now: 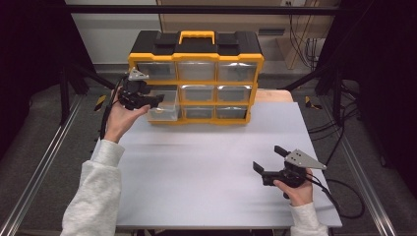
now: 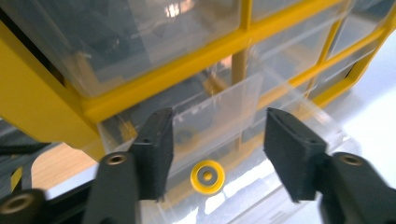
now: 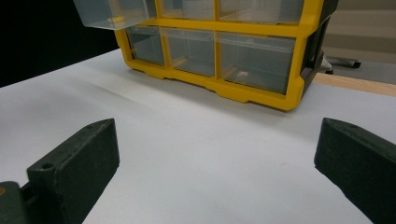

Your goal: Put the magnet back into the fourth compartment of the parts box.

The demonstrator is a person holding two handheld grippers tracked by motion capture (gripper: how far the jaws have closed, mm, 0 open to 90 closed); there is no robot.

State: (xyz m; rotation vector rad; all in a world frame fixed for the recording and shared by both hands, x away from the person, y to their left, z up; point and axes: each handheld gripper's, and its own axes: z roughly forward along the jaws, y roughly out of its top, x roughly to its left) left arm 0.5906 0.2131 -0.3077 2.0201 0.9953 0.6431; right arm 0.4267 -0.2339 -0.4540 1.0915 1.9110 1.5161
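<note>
Left gripper view: yellow ring (image 2: 207,176) dropped in pulled-out drawer (image 2: 243,100) at 6 o'clock below unclenched left hand-held gripper (image 2: 218,140); drawer not yet shut.

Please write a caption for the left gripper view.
Open left gripper over a small yellow ring inside the pulled-out clear plastic drawer.

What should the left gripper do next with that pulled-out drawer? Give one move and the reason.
Probably draw the left gripper back and push the open drawer shut: its jaws stand apart, holding nothing, and the yellow ring already lies inside the drawer.
</note>
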